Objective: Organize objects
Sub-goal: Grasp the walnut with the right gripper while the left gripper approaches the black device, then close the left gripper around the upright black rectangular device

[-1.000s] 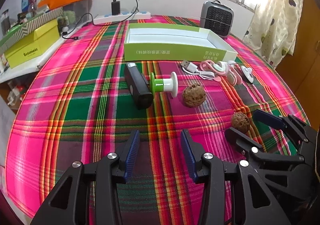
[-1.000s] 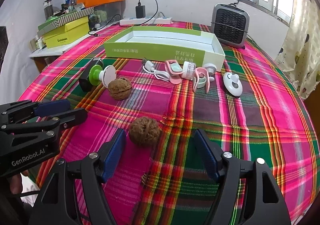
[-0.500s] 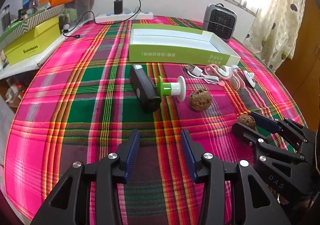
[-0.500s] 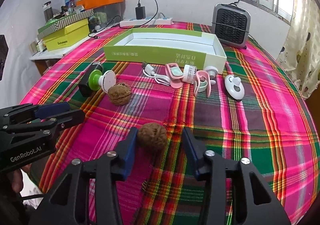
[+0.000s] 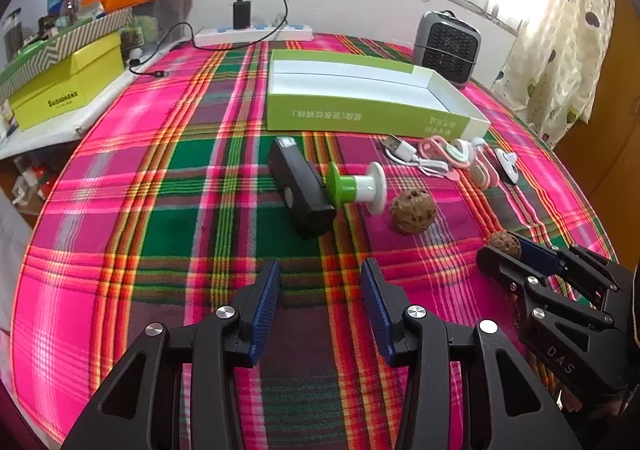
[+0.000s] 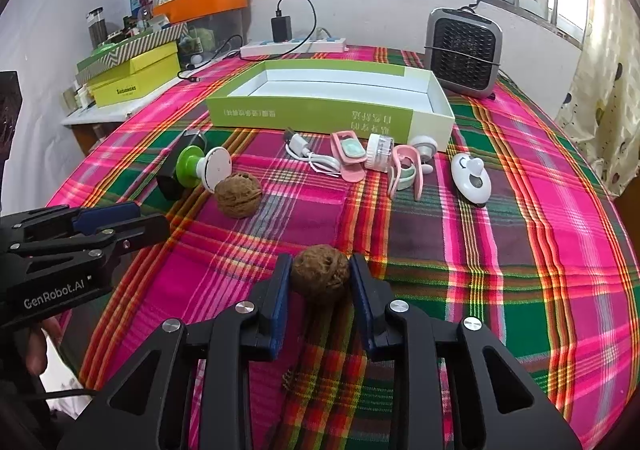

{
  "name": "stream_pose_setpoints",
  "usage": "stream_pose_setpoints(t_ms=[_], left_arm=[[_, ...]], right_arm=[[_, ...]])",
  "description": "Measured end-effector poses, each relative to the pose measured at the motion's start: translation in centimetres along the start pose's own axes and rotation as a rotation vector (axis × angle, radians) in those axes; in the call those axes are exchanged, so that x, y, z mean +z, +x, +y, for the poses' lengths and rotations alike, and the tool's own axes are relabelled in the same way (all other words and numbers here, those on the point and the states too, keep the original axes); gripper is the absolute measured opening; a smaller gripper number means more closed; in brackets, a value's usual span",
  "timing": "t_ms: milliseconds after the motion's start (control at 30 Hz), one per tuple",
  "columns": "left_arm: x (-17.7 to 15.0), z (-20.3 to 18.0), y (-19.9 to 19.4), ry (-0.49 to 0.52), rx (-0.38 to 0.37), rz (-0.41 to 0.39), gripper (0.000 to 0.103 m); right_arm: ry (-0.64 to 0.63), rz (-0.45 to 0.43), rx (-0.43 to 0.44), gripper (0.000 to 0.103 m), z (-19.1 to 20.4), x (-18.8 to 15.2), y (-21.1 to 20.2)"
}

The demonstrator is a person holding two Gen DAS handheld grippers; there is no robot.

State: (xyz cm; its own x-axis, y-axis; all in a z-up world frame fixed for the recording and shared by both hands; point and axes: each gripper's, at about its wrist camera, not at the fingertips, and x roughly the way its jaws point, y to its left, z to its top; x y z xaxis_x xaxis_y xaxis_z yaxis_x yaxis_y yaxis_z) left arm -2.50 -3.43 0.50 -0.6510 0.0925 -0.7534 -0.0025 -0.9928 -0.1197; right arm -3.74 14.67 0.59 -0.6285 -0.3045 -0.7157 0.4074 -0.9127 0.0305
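- Nearby, the right gripper (image 6: 320, 282) clamped a walnut (image 6: 319, 279) on the plaid tablecloth (image 6: 520, 250).
- Left gripper (image 5: 320, 290) (holding nothing) hovered, fingers apart.

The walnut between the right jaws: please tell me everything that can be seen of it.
The walnut is round, brown and deeply wrinkled, with dark pits, like a hard dry shell. It sits between the blue pads of the right gripper, which is shut on it from both sides. Its underside seems to rest on the plaid cloth, but that contact is partly hidden. It lies nearer the camera than a second walnut, apart from it.
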Motion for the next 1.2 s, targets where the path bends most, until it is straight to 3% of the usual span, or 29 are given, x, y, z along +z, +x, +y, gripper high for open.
stream_pose_setpoints(t_ms=[1033, 1200], left_arm=[[2.9, 3.2, 1.7, -0.050, 0.069, -0.011, 0.040], [3.1, 3.1, 1.4, -0.059, 0.006, -0.009, 0.040]], right_arm=[[0.025, 0.014, -0.008, 0.030, -1.0, 1.2, 0.9], [0.031, 0.018, -0.006, 0.030, -1.1, 1.2, 1.0]])
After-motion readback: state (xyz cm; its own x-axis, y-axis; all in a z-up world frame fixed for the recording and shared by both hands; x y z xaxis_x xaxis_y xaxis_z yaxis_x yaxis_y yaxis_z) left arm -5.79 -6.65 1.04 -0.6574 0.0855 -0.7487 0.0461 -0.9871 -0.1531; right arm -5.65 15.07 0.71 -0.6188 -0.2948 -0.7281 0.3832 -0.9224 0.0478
